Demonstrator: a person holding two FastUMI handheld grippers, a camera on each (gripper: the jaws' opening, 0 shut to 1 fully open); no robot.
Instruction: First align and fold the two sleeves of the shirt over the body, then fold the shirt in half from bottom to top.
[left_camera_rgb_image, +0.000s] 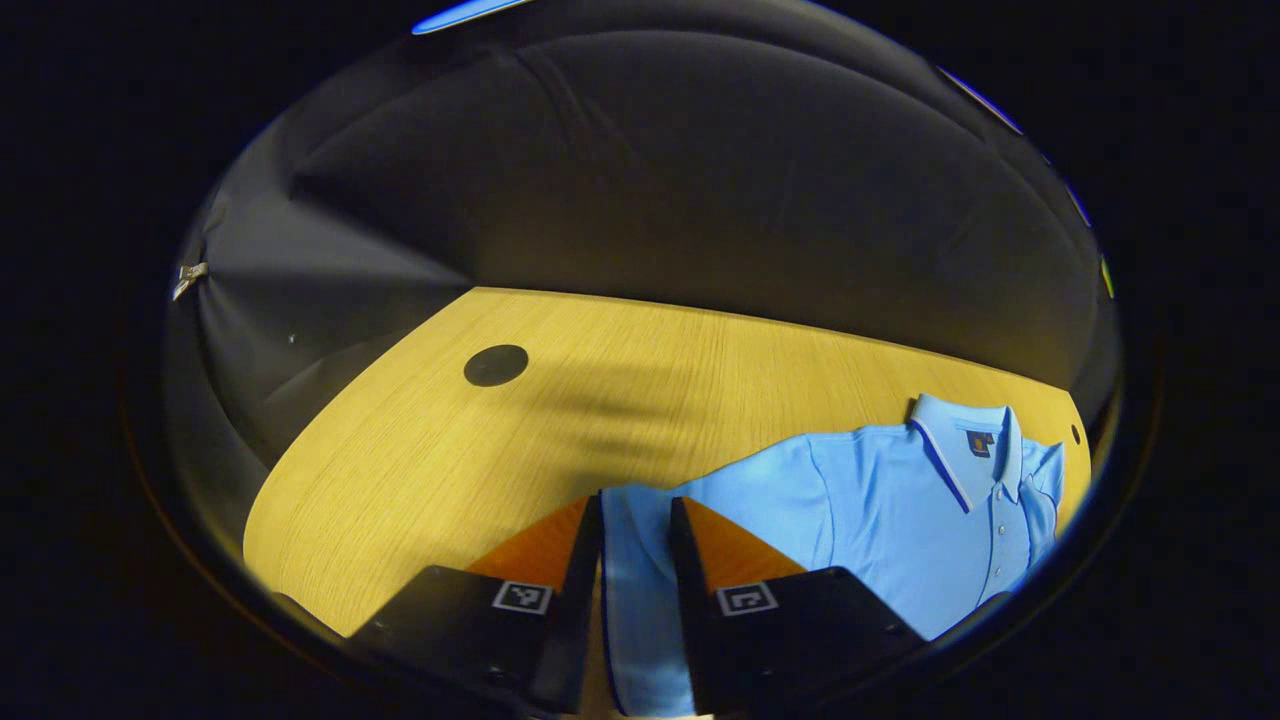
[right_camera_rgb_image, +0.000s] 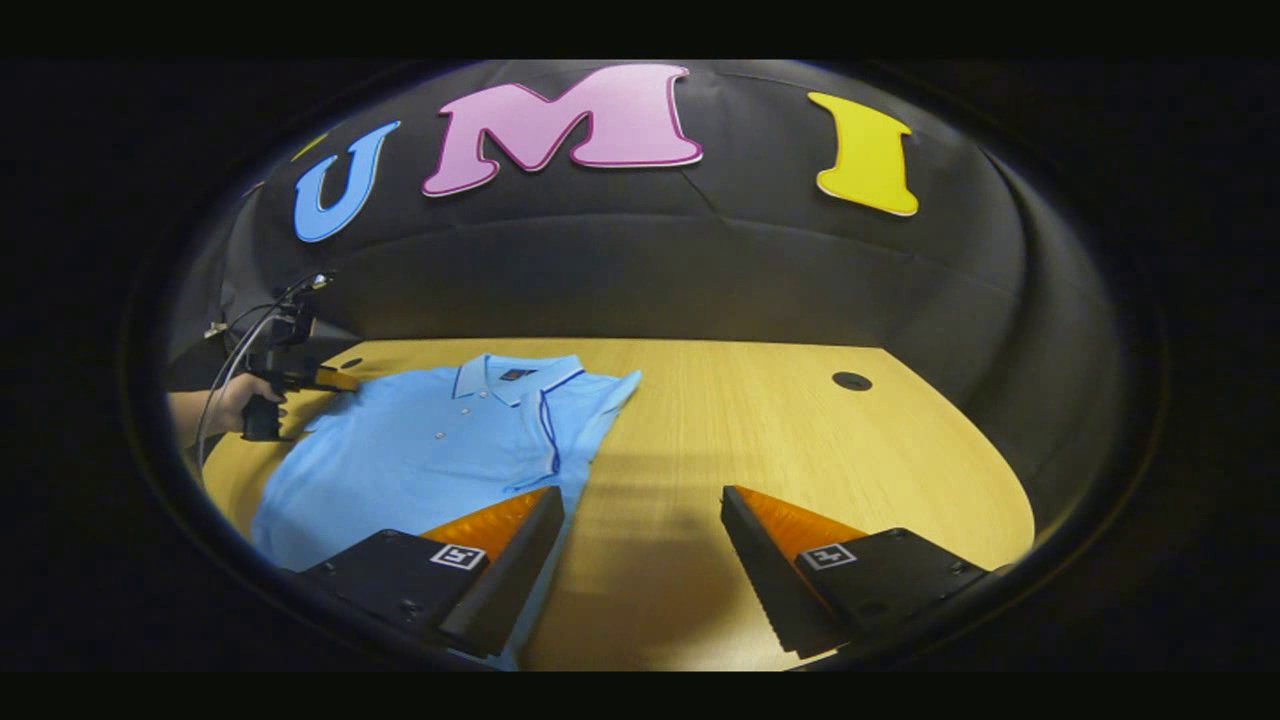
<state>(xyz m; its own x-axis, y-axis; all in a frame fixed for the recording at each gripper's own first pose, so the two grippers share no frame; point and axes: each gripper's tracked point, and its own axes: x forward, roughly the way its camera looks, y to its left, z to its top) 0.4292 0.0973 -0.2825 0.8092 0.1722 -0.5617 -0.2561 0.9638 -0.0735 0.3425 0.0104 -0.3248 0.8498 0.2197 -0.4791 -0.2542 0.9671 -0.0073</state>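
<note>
Sleeve (left_camera_rgb_image: 640, 560) of the light blue polo shirt (left_camera_rgb_image: 900, 510) is pinched between the fingers of the left hand-held gripper (left_camera_rgb_image: 637, 525), over the wooden tabletop (left_camera_rgb_image: 430, 450). In the right gripper view the shirt lies flat at the tabletop's left, collar (right_camera_rgb_image: 515, 375) toward the far wall; a hand (right_camera_rgb_image: 225, 405) grips the left tool at its far left edge. The right hand-held gripper (right_camera_rgb_image: 640, 515) hovers spread wide beside the shirt's right edge.
</note>
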